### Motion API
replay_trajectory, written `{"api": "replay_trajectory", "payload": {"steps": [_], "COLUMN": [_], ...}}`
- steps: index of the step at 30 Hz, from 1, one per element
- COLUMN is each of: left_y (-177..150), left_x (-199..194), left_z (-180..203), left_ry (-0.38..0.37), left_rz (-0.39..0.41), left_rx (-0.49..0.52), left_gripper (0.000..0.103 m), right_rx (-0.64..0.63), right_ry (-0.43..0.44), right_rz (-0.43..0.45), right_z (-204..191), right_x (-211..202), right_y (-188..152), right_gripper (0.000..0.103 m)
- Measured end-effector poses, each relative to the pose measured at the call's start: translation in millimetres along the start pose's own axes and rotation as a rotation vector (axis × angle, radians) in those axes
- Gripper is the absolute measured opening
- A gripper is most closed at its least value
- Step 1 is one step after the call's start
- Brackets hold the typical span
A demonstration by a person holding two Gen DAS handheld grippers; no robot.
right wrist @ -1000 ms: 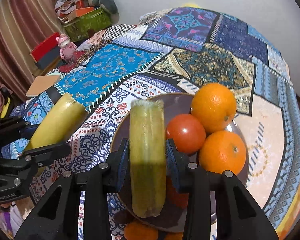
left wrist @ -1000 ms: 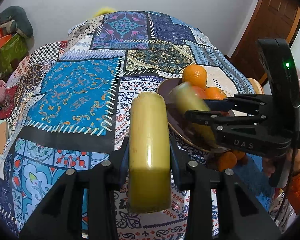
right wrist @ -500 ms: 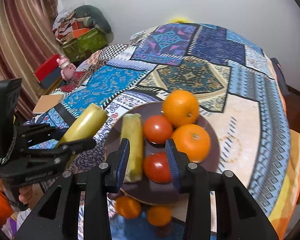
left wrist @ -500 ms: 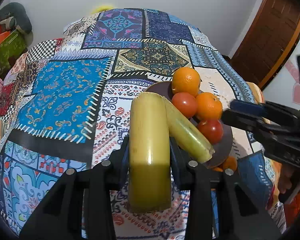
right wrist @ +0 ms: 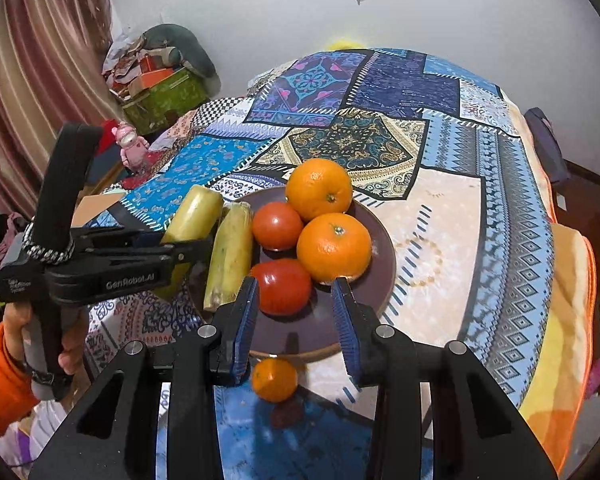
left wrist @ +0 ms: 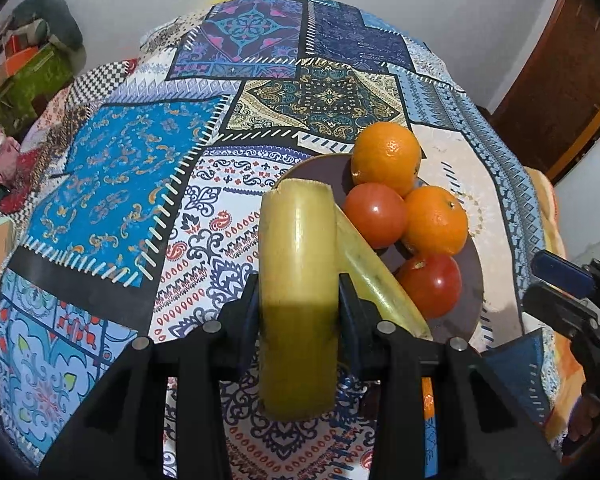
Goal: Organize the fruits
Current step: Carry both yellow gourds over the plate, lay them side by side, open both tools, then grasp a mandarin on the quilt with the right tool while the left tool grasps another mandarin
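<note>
My left gripper (left wrist: 299,284) is shut on a yellow-green cut stalk piece (left wrist: 298,248), held just over the left rim of the brown plate (left wrist: 466,312). A second stalk piece (right wrist: 230,254) lies on the plate's left side. Beside it on the plate are two oranges (right wrist: 319,189) (right wrist: 334,248) and two tomatoes (right wrist: 277,225) (right wrist: 283,286). My right gripper (right wrist: 296,296) hangs above the plate's near edge, open, nothing between its blue pads. A small orange (right wrist: 275,378) lies on the patchwork cloth in front of the plate.
The patchwork cloth (right wrist: 440,216) covers the whole round table. A hand in an orange sleeve (right wrist: 4,368) holds the left gripper. A pink toy (right wrist: 130,146) and stacked boxes (right wrist: 160,92) stand off the left side, and a wooden door (left wrist: 560,92) at the right.
My right gripper let go of its stalk piece on the plate and drew back and up. My left gripper carried its piece rightwards to the plate's rim.
</note>
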State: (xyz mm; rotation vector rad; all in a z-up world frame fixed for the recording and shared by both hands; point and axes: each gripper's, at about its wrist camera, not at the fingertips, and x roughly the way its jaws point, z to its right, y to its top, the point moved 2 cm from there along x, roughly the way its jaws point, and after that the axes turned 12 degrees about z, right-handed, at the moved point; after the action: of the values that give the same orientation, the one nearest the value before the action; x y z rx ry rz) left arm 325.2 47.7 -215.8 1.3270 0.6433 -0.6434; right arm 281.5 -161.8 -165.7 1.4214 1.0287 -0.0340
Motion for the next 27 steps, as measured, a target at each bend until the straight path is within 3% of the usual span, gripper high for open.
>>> {"api": "replay_trajectory", "payload": {"steps": [9, 27], "left_y": [0, -17], "left_x": [0, -38], "left_z": [-4, 10], "left_ry": [-0.002, -0.076], "left_rz": [-0.04, -0.046], "left_rx": [-0.044, -0.002], "left_gripper": [0.036, 0.038], "right_rx": [0.02, 0.012], "right_ry": [0.025, 0.029], "right_rz": [0.007, 0.02], "right_z": [6, 4], "right_x": [-7, -16], "right_y": [-11, -14], "right_gripper": [0.035, 0.035]}}
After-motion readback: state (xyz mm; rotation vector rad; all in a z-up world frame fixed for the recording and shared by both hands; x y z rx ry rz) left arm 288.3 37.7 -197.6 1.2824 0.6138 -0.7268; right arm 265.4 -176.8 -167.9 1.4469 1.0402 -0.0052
